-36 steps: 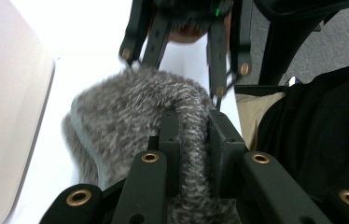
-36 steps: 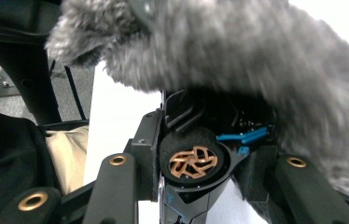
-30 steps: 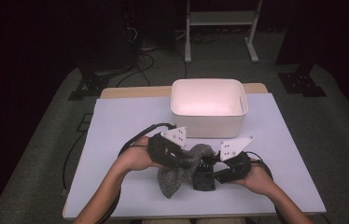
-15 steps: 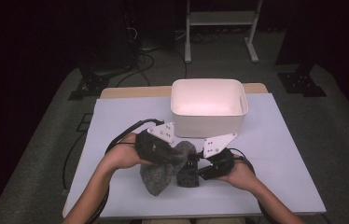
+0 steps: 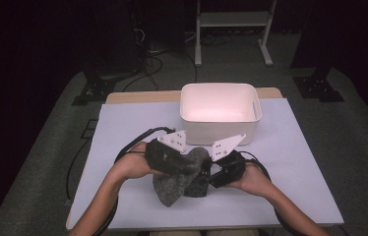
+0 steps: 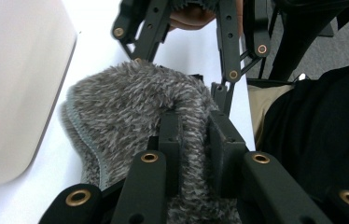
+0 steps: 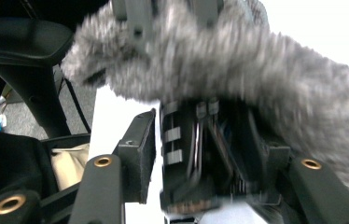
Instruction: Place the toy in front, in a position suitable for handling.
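Across the middle of the high view lies the pale tabletop (image 5: 123, 128), with a white bin (image 5: 220, 112) standing toward twelve o'clock on it, open side up. At about six o'clock from the bin, near the person's edge of the tabletop, a grey fuzzy cloth (image 5: 172, 184) hangs in a bunch between the two hands, its lower end at or just above the surface; which of the two cannot be told. A small black boxy object (image 5: 198, 186) sits just at three o'clock of the cloth, touching it.

The left gripper (image 5: 179, 164) comes in from nine o'clock and has its jaws pinched tight on a fold of the cloth. In the left gripper view the fuzzy pile (image 6: 135, 116) is squeezed between the two black pads, with a grey stitched hem curving at eight o'clock of them.

The right gripper (image 5: 206, 177) reaches in from three o'clock, and its jaws have just been opening. In the right gripper view they stand about half apart with the black object (image 7: 200, 154) between them; the left pad (image 7: 140, 149) is clear of it by a narrow strip of white tabletop, and blur hides the far pad. The cloth (image 7: 238, 60) drapes over the top of that object.
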The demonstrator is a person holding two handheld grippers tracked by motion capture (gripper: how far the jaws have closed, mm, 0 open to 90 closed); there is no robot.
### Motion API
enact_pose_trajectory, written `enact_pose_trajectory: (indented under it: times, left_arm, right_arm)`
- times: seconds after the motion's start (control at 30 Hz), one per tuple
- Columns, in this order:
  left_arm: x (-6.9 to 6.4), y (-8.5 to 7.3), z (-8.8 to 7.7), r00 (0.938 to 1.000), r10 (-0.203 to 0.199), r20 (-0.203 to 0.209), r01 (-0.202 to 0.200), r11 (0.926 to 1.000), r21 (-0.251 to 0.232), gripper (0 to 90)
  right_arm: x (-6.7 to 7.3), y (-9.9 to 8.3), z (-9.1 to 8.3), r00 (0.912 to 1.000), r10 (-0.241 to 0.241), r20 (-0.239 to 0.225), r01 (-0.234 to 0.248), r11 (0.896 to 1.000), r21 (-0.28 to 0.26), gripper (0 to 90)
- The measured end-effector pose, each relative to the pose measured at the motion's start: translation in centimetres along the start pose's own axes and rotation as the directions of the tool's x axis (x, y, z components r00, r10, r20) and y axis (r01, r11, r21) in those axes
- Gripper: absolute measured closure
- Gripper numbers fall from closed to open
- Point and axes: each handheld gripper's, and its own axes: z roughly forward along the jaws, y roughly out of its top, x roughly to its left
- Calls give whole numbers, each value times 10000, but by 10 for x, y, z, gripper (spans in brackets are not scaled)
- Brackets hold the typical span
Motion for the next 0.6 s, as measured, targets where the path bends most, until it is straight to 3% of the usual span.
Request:
enact_pose_trajectory:
  times: [0.17,0.43,0.6]
  left_arm:
    - [0,5,4,9999,100,84,-100,9999,-21,771]
    - [2,-4,7,9996,-80,254,87,9996,-261,771]
    - [1,-8,11,9985,-187,516,217,9981,-570,771]
  right_arm:
    - [3,8,-2,9988,-482,79,476,9968,645,548]
    - [2,2,-11,9995,-306,2,304,9966,760,570]
    - [5,0,-16,9984,-548,99,536,9938,975,570]
